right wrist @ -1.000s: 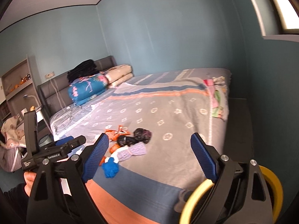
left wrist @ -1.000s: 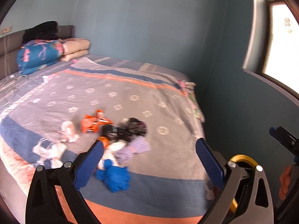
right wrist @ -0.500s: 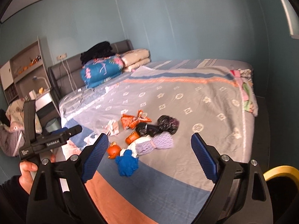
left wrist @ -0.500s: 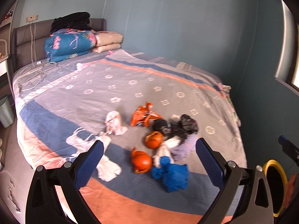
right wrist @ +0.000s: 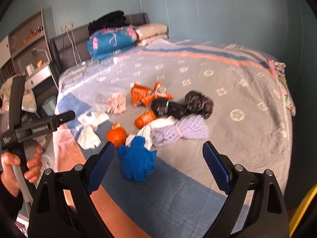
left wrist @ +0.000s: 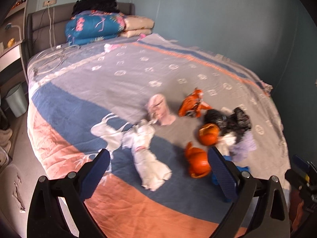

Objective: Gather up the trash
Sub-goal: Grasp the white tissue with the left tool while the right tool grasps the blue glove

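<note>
While every scrap lies loose on the bed [left wrist: 126,73], nothing looks collected yet, so the task seems barely begun. Both tools hang above the near edge with jaws spread wide and nothing between them: the left gripper [left wrist: 158,166] over the white pieces, the right gripper [right wrist: 158,156] over the blue one.

Going left to right in the left wrist view, a pale bin [left wrist: 16,100] stands on the floor beside the bed, a likely place for the trash, though that is only a guess. Next comes a crumpled white tissue wad [left wrist: 148,158], soft and limp, stretched long over the blue and orange stripes. Just beyond it sits a pinkish crumpled wad [left wrist: 158,109]. An orange snack wrapper [left wrist: 193,105], glossy and creased, lies near that. Two rounded orange peels [left wrist: 200,162], curled like cups, rest nearer the edge.

In the right wrist view a knotted blue bag [right wrist: 136,162], thin and wrinkled, lies closest to the jaws. Touching it is a lilac foam net [right wrist: 182,130], mesh-textured and puffy, with white paper tucked in at its left end. Behind it are two shiny black bags [right wrist: 184,105], bunched into lumps.

All of it remains to be picked up; the light, crushable pieces should pinch easily, the peels less so.
</note>
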{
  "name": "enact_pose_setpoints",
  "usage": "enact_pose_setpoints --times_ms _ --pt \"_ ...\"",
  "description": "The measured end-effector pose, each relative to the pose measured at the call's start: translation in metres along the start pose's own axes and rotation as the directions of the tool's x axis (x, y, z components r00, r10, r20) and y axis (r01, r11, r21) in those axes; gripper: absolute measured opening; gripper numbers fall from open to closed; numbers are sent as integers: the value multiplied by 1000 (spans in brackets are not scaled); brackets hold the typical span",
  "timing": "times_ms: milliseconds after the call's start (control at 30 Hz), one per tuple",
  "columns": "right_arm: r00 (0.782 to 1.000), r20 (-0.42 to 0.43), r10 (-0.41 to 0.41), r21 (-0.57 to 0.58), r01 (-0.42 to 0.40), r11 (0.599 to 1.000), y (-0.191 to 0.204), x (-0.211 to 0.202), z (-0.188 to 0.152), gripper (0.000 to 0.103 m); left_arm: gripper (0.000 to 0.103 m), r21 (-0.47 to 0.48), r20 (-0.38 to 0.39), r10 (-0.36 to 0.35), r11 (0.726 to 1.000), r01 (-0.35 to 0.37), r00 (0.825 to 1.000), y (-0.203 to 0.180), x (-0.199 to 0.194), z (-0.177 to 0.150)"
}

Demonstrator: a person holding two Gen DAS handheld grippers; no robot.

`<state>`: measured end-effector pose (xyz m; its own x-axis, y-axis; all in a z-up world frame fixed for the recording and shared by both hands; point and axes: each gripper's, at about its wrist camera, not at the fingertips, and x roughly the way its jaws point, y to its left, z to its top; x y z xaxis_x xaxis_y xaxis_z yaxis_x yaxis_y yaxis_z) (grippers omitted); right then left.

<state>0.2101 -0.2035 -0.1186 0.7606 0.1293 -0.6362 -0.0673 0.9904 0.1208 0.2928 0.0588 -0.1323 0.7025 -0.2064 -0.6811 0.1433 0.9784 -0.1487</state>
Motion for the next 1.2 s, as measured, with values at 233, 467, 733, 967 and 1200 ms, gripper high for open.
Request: enact_pose_setpoints --times_ms 233,467,733,967,1200 --pt "997 -81 -15 -50 11 999 17 52 -9 86 95 -46 -68 30 998 -33 997 22 38 -5" --pt "984 -171 -41 -70 29 997 23 88 -16 86 95 -54 -117 33 998 -40 993 31 73 -9" --pt "973 -225 -40 -96 18 995 29 114 -22 79 94 -25 -145 17 999 -21 989 23 100 -8" --pt "965 -261 2 -83 -25 996 33 126 -23 54 44 9 -174 -30 999 32 984 9 109 -11" --pt "968 -249 32 -107 -60 992 44 124 -23 27 17 17 -178 -63 998 67 982 5 104 -13"
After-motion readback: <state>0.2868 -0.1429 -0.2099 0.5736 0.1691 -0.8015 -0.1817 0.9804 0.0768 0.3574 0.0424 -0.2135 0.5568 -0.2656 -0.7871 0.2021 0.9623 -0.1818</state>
